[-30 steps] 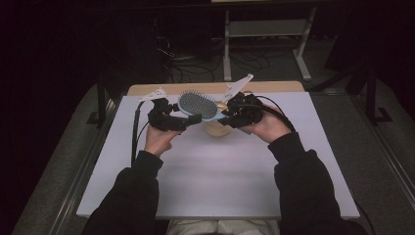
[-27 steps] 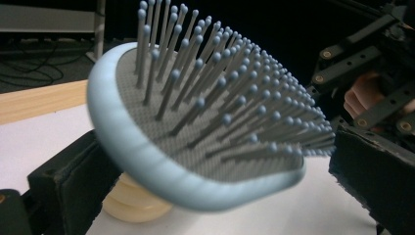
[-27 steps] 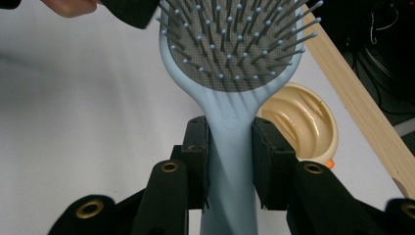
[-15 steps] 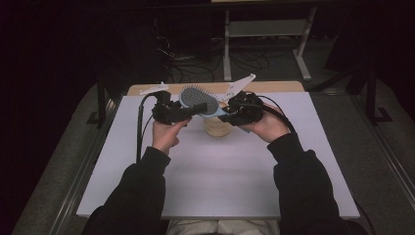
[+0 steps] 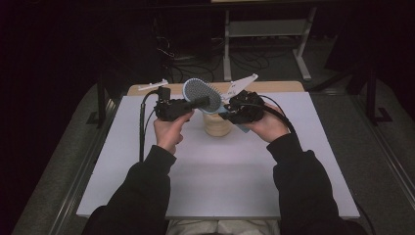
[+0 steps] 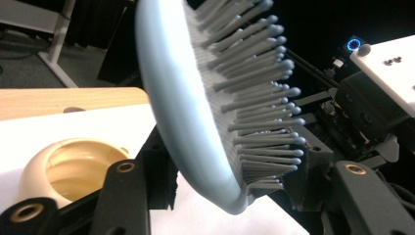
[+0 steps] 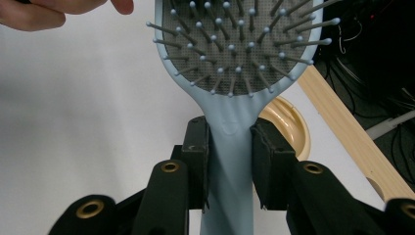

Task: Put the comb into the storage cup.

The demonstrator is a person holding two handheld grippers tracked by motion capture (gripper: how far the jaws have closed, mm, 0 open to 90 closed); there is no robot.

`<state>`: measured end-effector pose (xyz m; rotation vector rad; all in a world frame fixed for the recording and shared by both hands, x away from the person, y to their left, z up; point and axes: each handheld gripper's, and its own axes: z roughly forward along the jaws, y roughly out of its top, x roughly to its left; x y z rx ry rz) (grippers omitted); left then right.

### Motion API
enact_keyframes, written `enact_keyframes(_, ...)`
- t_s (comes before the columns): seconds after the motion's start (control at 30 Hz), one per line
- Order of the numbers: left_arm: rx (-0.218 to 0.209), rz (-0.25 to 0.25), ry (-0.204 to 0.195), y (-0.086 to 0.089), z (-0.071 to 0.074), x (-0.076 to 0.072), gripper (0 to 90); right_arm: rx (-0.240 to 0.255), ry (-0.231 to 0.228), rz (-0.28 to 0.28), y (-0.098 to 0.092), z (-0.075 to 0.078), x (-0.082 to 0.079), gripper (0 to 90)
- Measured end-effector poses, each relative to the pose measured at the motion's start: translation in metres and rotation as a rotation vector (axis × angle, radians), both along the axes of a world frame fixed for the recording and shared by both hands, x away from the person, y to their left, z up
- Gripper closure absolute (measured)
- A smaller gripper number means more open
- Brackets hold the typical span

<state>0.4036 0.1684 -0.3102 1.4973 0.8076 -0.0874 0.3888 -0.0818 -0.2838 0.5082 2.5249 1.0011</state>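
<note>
Dark room | white tabletop (image 5: 215,171) | shelf frame (image 5: 264,34), seemingly metal

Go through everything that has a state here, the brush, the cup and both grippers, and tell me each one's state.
hairbrush: lifted above the table, gripped at handle and head.
cream cup: upright on the white mat, empty.
right gripper: shut on the hairbrush handle.
left gripper: jaws just been closing, now around the hairbrush head.

Black jaws on the right gripper (image 7: 230,171) — brass-ringed screw holes behind the pads; black sleeves (image 5: 142,191), black cables.
</note>
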Motion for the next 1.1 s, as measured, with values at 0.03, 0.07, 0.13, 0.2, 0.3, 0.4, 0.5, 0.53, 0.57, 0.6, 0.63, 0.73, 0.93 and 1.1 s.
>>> enact_keyframes(0.03, 0.01, 0.0, -0.014, -0.001, 0.002, -0.001, 49.5, 0.0, -0.001, -0.002, 0.0, 0.0, 0.0, 68.7)
enact_keyframes(0.07, 0.02, -0.001, -0.029, -0.002, 0.004, -0.002, 50.8, 0.001, 0.0, -0.002, 0.001, 0.0, 0.001, 68.7)
enact_keyframes(0.13, 0.04, -0.012, -0.051, -0.004, 0.009, -0.003, 52.1, 0.006, 0.006, -0.003, 0.001, 0.0, 0.001, 68.7)
enact_keyframes(0.2, 0.053, -0.021, -0.06, -0.005, 0.013, -0.004, 53.4, 0.015, 0.014, -0.001, 0.0, 0.0, 0.002, 68.5)
enact_keyframes(0.3, 0.08, -0.026, -0.087, -0.009, 0.02, -0.005, 55.3, 0.026, 0.026, -0.006, -0.001, 0.001, 0.003, 67.6)
enact_keyframes(0.4, 0.121, -0.042, -0.093, -0.013, 0.024, -0.005, 56.1, 0.044, 0.032, -0.006, -0.004, 0.002, 0.003, 61.7)
enact_keyframes(0.5, 0.141, -0.058, -0.106, -0.016, 0.026, -0.004, 57.0, 0.05, 0.051, 0.001, -0.007, 0.002, 0.002, 56.0)
enact_keyframes(0.53, 0.146, -0.057, -0.114, -0.016, 0.026, -0.003, 57.1, 0.058, 0.058, -0.004, -0.008, 0.002, 0.002, 52.9)
enact_keyframes(0.57, 0.149, -0.054, -0.115, -0.016, 0.027, -0.003, 57.1, 0.063, 0.07, -0.005, -0.009, 0.001, 0.003, 50.3)
enact_keyframes(0.6, 0.151, -0.057, -0.117, -0.016, 0.027, -0.003, 57.1, 0.065, 0.079, -0.006, -0.01, 0.001, 0.003, 47.3)
enact_keyframes(0.63, 0.156, -0.056, -0.119, -0.016, 0.028, -0.002, 57.2, 0.068, 0.08, -0.015, -0.011, 0.0, 0.003, 45.0)
enact_keyframes(0.73, 0.171, -0.042, -0.129, -0.017, 0.03, -0.002, 57.2, 0.105, 0.117, -0.033, -0.016, -0.002, 0.006, 33.6)
enact_keyframes(0.93, 0.178, -0.038, -0.139, -0.016, 0.035, 0.002, 57.2, 0.145, 0.143, -0.06, -0.027, -0.01, 0.009, 10.1)
enact_keyframes(1.1, 0.189, -0.022, -0.152, -0.015, 0.042, 0.006, 57.2, 0.168, 0.16, -0.104, -0.036, -0.015, 0.008, 0.0)
